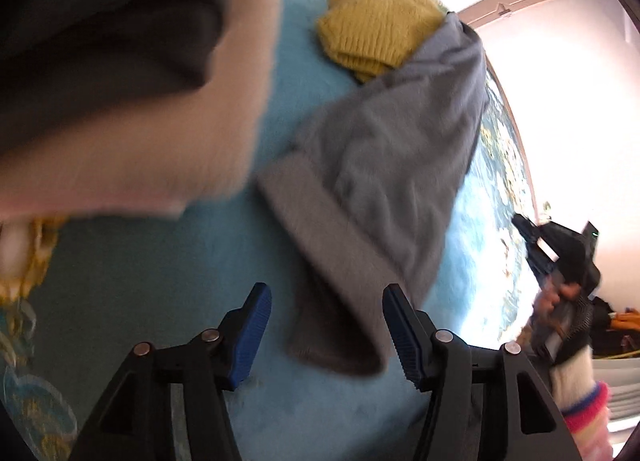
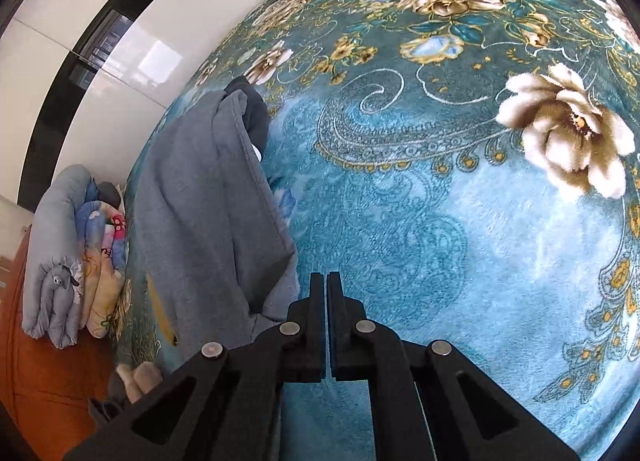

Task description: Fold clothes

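Observation:
A grey sweatshirt [image 1: 380, 165] lies crumpled on the teal floral bedspread [image 1: 180, 281], its ribbed hem toward my left gripper [image 1: 326, 333]. The left gripper is open and empty, with the hem between and just beyond its blue pads. A yellow knit sweater [image 1: 372, 25] lies folded beyond the grey one. The grey sweatshirt also shows in the right wrist view [image 2: 208, 213], left of my right gripper [image 2: 325, 285], which is shut with nothing between its fingers, hovering over the bedspread [image 2: 460, 221]. The right gripper also shows at the far right of the left wrist view [image 1: 560, 273].
A blurred pale and dark garment [image 1: 132, 81] fills the upper left of the left wrist view. A rolled quilt and folded bedding [image 2: 68, 257] lie beside the bed on the left, over a wooden floor [image 2: 44, 389]. White wardrobe panels [image 2: 120, 41] stand behind the bed.

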Available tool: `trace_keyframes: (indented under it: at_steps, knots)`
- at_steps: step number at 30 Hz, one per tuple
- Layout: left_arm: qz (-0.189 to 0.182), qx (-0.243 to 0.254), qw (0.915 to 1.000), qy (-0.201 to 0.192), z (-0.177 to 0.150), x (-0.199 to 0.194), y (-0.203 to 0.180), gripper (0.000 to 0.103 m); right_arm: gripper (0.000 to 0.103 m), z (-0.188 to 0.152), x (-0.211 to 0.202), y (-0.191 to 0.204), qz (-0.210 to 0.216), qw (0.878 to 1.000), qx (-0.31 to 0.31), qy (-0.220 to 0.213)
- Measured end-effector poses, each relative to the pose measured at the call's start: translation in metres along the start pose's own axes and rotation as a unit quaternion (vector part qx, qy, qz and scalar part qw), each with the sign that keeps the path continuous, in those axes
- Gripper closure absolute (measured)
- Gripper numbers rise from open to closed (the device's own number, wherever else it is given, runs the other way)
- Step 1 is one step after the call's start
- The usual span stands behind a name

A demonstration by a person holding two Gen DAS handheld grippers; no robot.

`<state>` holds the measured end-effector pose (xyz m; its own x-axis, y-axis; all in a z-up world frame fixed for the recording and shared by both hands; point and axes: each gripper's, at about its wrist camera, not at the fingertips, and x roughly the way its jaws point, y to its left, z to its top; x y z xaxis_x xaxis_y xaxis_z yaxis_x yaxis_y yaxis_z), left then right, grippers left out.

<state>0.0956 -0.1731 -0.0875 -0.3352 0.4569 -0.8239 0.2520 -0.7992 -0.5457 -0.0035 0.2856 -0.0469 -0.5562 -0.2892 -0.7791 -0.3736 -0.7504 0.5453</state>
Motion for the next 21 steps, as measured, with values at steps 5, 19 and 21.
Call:
trace_keyframes:
  at_steps: [5, 19, 21]
  knots:
    - [0.032, -0.049, 0.9977, -0.032, 0.013, 0.022, 0.005, 0.038, 0.1, 0.001, 0.005, 0.001, 0.005, 1.0, -0.01, 0.007]
    - [0.036, -0.043, 0.9935, -0.099, 0.009, -0.014, -0.008, 0.097, 0.1, 0.002, 0.009, -0.005, 0.011, 1.0, 0.002, 0.012]
    - [0.037, -0.009, 0.9928, -0.114, 0.009, -0.029, -0.021, 0.098, 0.1, 0.002, 0.008, -0.006, 0.013, 1.0, 0.003, 0.012]
